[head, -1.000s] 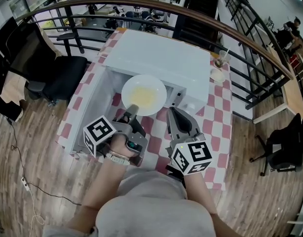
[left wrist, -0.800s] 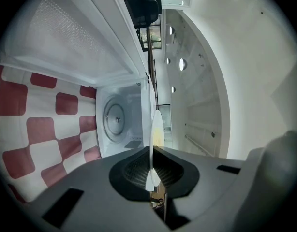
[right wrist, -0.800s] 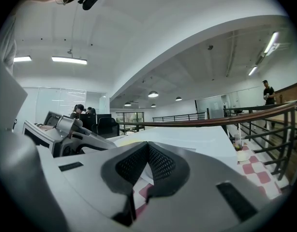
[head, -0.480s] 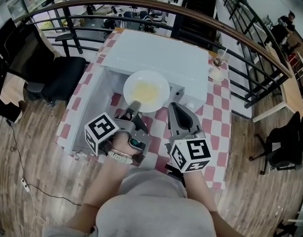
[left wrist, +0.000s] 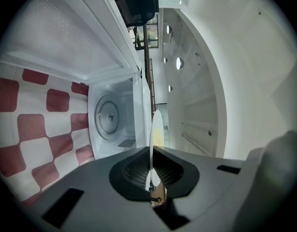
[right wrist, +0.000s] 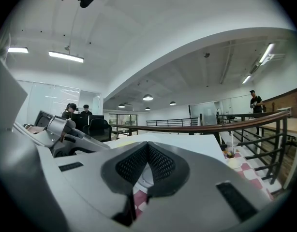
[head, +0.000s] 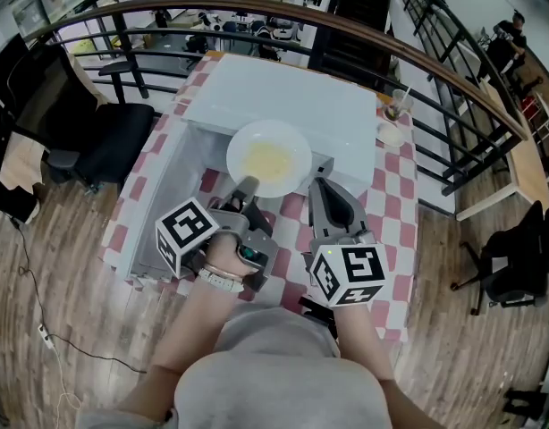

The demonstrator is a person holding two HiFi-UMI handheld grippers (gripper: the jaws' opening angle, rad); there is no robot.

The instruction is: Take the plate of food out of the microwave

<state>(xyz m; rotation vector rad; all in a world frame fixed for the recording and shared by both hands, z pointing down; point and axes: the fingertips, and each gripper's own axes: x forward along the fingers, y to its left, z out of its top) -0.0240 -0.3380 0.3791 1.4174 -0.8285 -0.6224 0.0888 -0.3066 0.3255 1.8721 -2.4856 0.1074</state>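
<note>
At frame centre, the left gripper [head: 247, 187] pinched the plate [head: 269, 157] rim; the right gripper [head: 322, 189], just right, was pressed together.

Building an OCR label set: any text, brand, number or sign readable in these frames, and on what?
No readable text anywhere.
Left black-and-white marker cube and right black-and-white marker cube: square patterns only, no letters.
White box-shaped microwave oven: no label or brand visible.
White round plate of yellow food: unmarked.
</note>
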